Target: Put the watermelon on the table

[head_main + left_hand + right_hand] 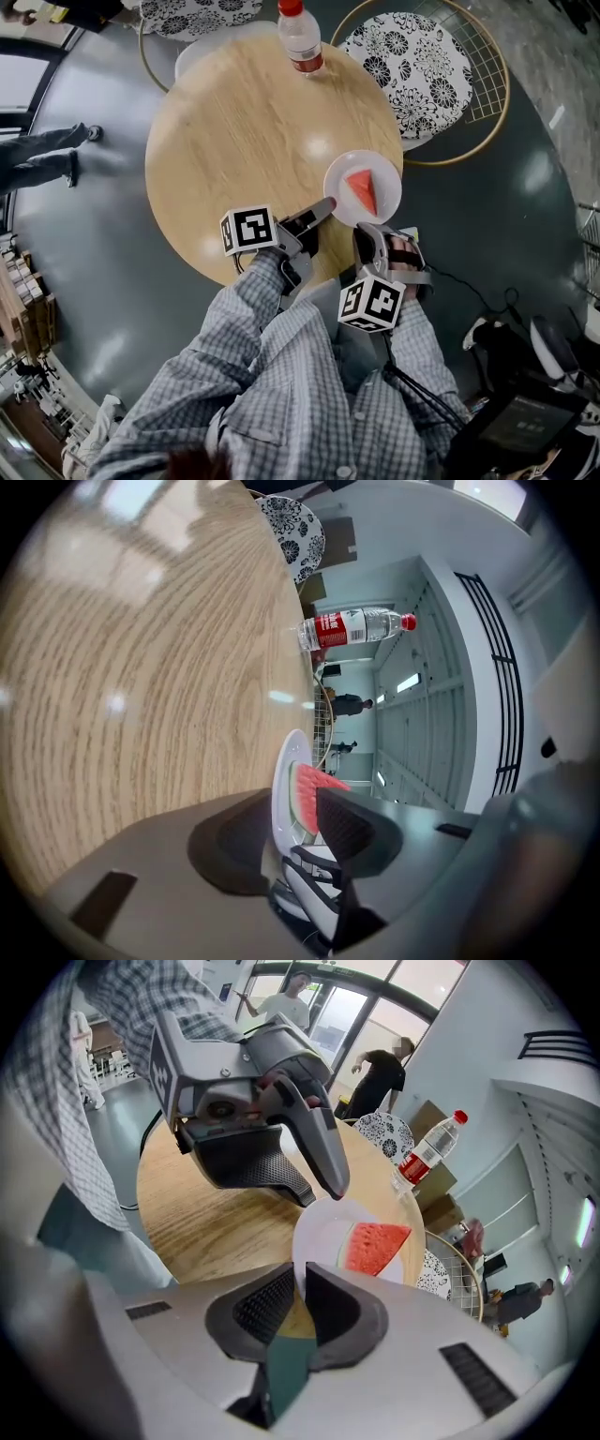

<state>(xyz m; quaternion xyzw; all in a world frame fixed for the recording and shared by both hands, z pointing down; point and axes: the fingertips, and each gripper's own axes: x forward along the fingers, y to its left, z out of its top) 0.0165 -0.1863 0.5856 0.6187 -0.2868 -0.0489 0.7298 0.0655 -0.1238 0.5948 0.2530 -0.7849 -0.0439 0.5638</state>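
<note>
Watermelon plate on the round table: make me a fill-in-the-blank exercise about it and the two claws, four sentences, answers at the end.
1. The plate holds one slice of ____.
2. The right claw is shut on the rim of the ____.
3. The left claw is ____, its jaws apart on either side of that rim.
4. The bottle across the table has a ____ cap.
Missing words: watermelon, plate, open, red.

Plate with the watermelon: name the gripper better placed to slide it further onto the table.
Right, I judge. The right gripper is shut on the plate at its near rim, so it could push at once. The left gripper has its fingers open either side of the rim, gripping nothing.
</note>
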